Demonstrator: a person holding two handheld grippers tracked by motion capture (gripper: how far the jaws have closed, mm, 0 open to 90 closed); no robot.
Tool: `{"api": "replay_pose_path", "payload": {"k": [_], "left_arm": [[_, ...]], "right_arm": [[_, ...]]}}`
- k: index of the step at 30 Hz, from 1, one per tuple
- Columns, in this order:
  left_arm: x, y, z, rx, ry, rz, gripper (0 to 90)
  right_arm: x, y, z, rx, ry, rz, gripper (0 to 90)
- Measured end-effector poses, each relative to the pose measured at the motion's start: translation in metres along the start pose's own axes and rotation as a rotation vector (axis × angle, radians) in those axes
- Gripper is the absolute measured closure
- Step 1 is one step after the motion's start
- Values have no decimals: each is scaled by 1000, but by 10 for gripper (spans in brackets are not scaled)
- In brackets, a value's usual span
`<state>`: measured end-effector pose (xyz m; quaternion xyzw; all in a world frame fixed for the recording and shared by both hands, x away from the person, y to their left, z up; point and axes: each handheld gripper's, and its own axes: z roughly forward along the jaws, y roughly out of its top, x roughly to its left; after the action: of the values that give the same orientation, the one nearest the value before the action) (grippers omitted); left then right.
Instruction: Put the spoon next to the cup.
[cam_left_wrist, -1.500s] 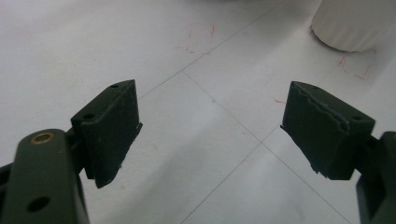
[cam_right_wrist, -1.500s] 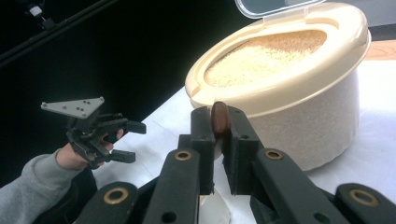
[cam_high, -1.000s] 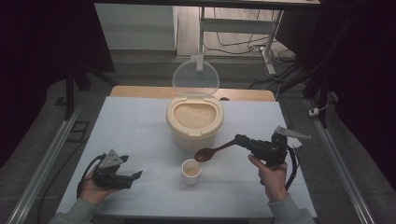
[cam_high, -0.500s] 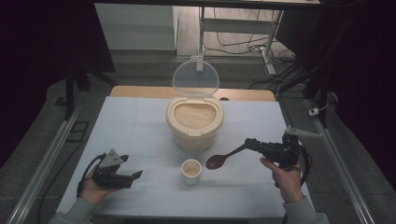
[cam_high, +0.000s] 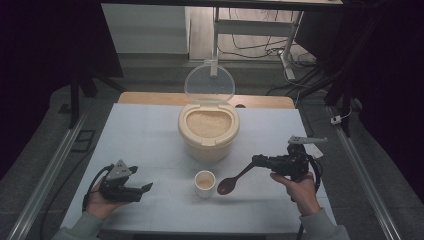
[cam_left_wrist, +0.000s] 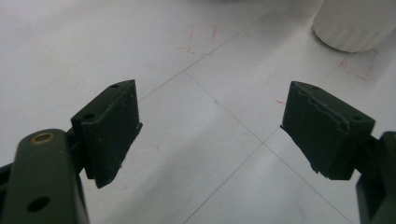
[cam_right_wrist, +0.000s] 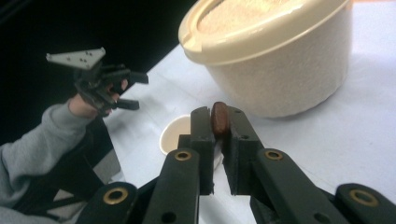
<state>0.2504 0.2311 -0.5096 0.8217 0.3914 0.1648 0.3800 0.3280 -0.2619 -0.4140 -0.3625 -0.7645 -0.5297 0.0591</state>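
Observation:
A cream rice container stands mid-table, full of grains, with its clear lid raised. In front of it sits a small white cup. My right gripper is shut on the handle of a brown spoon, whose bowl hangs just right of the cup. In the right gripper view the spoon handle is pinched between the jaws of my right gripper, with the cup and container beyond. My left gripper rests open at the front left, and in its own view my left gripper holds nothing.
The white table has thin lines and red marks on it. A white vessel's base shows at the top right of the left gripper view. Metal rails run along both table sides. A wooden strip borders the far edge.
The spoon bowl has shifted from above the cup's right rim to lower and nearer the front, right of the cup. The right hand drifted slightly. The left gripper stayed still.

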Motion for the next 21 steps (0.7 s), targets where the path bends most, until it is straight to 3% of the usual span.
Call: {"api": "replay_pose_path", "payload": {"k": [16, 21], "left_arm": [[0, 0, 0, 2, -1, 2, 189], [0, 0, 0, 3, -1, 2, 189]], "right_arm": [[-1, 10, 31, 235, 45, -4, 831], [-3, 12, 42, 283, 45, -4, 830]]}}
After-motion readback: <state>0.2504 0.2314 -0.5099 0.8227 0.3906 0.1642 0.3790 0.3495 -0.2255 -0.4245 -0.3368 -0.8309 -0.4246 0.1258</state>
